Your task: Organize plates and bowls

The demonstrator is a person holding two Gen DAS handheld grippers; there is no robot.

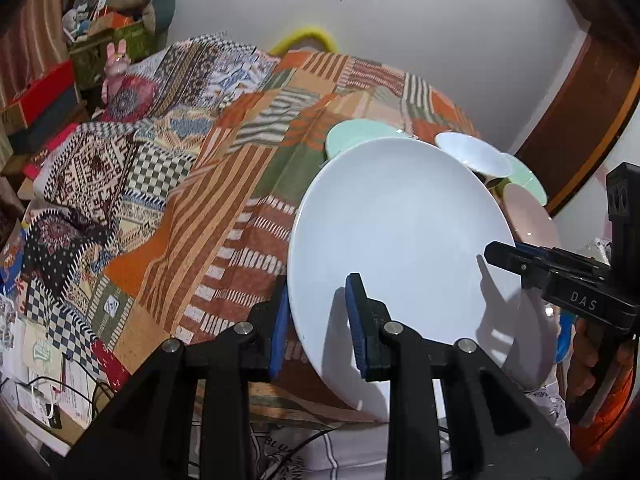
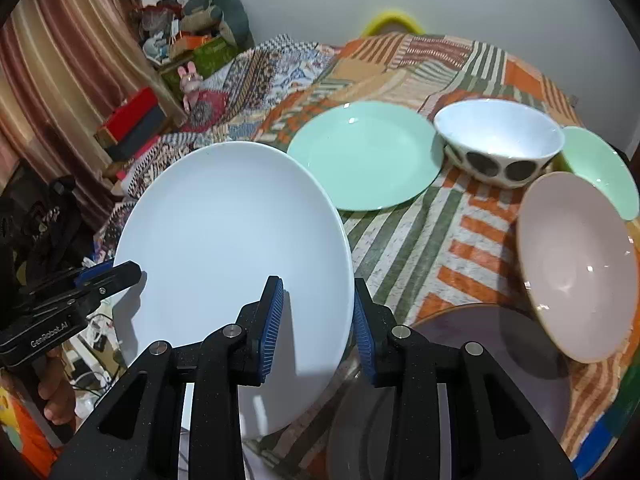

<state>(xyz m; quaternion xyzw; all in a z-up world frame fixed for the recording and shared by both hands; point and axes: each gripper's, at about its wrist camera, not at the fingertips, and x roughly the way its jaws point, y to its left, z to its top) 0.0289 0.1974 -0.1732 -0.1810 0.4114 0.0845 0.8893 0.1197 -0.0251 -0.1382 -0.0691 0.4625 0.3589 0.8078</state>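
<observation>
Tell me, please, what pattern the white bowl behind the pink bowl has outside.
Large dark round spots on the white bowl, clearest in the right wrist view.

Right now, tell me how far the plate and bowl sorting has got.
Nothing looks stacked yet. In hand: the white plate, clamped at opposite rims by the left gripper and right gripper. Left: the green plate, spotted bowl and pink bowl sit apart on the tablecloth.

A plain white plate (image 2: 232, 248), a mint green plate (image 2: 366, 160), a pale pink bowl (image 2: 576, 264) and a black-spotted white bowl (image 2: 498, 140) sit over an orange, green and cream striped patchwork cloth (image 2: 420, 240).
</observation>
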